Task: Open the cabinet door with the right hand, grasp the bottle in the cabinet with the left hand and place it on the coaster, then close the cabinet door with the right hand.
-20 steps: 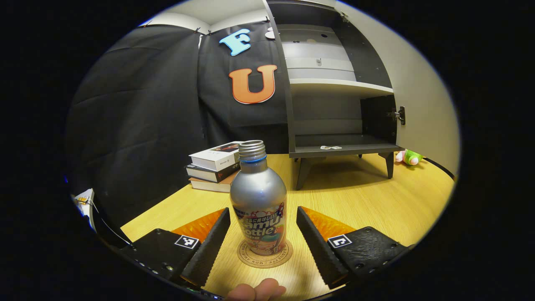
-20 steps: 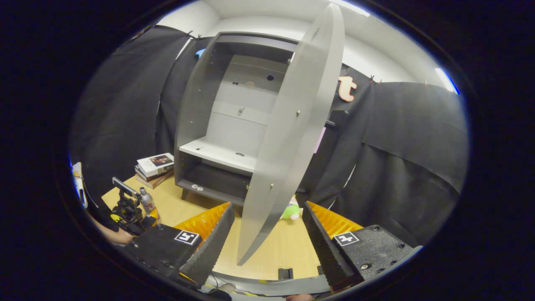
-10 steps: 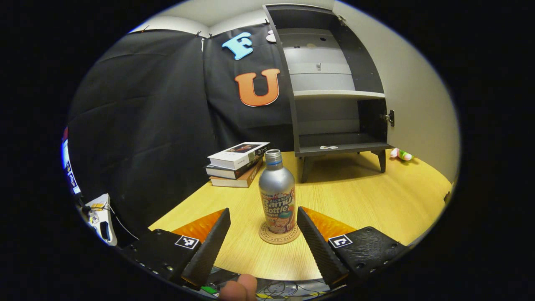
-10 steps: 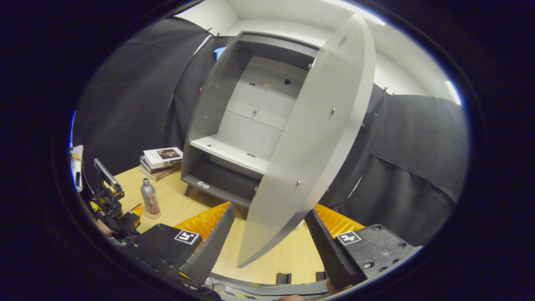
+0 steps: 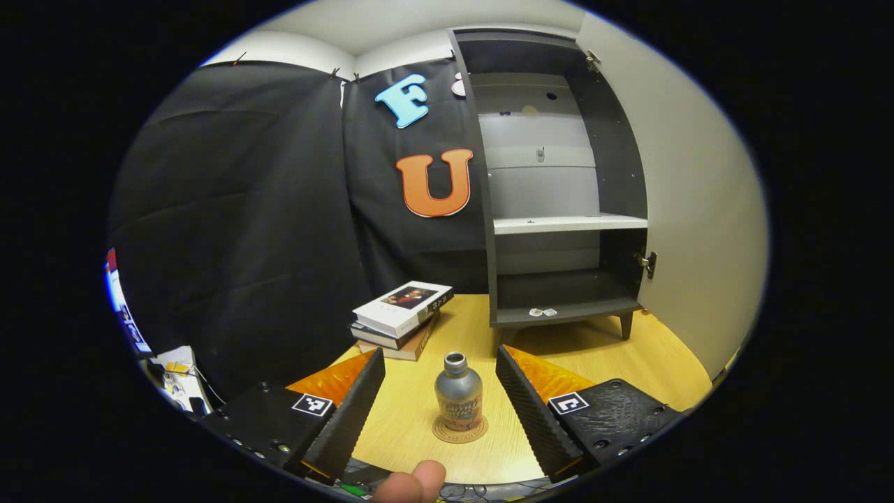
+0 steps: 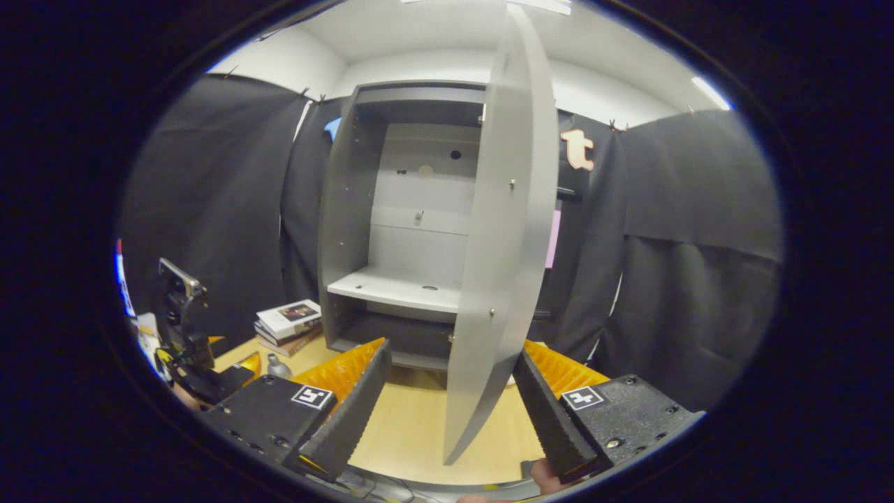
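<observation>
We're seeing the bottle (image 5: 459, 392) standing upright on the coaster (image 5: 459, 430), the left gripper (image 5: 440, 402) gaping wide before it, while the right gripper (image 6: 450, 398), fingers spread, is straddling the door (image 6: 499, 237) edge untouched.

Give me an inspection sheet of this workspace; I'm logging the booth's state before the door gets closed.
Surface: wooden table, bare around the coaster.
Job's things: bottle upright on the coaster; cabinet with its shelves bare apart from small bits on the bottom one; cabinet door swung open.
Clutter: stack of books left of the cabinet.
Grippers: left hand-held gripper open, fingers either side of the bottle but clear of it; right hand-held gripper open, the door's edge between its fingers, untouched.
Cables: some wires at the table's near edge.
Surroundings: black cloth wall, white room wall above.
</observation>
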The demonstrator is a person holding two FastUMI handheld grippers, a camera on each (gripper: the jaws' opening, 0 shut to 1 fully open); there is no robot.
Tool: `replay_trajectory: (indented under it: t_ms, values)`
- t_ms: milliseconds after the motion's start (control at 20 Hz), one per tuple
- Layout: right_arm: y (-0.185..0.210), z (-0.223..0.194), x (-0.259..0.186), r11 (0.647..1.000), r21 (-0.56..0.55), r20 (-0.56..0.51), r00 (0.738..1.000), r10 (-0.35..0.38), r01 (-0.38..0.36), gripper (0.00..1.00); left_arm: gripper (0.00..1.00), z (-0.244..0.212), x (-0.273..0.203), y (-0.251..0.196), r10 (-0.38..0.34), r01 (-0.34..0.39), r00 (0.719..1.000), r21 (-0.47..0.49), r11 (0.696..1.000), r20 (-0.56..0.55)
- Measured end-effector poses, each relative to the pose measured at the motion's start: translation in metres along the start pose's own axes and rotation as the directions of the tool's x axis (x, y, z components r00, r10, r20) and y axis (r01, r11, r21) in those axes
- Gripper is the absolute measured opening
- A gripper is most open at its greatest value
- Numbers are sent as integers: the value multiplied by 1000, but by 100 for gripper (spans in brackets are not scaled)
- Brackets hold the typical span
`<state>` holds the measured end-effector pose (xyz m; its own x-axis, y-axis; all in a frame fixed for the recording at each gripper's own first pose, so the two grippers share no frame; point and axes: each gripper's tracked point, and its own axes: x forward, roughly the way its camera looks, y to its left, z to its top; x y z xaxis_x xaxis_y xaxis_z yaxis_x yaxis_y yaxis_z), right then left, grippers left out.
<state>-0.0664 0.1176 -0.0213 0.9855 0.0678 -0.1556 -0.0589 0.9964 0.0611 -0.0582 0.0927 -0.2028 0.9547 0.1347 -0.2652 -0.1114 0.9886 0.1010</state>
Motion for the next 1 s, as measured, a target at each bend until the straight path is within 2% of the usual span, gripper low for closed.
replay_trajectory:
  t_ms: [200,300,650,750,800,850,1000]
  values:
    - [-2,4,1,987,149,12,999,52,-54,100,96,36,4,-13,11,-15,998,81,997,61]
    - [4,6,-1,977,191,2,995,98,-96,100,96,49,7,-32,-18,7,996,122,993,88]
    - [25,7,-5,949,209,-16,970,244,-236,98,96,82,-1,-74,-81,61,986,131,989,148]
    - [33,7,-5,937,209,-19,957,290,-280,100,96,81,0,-74,-70,51,988,137,989,137]
    - [36,6,-5,933,200,-21,951,310,-299,98,96,81,1,-71,-59,42,990,129,991,128]
    - [40,6,-6,927,194,-23,944,330,-320,100,96,79,2,-68,-43,29,992,119,992,118]
    - [52,7,-5,900,186,-26,914,405,-394,98,96,77,2,-49,17,-26,996,100,995,92]
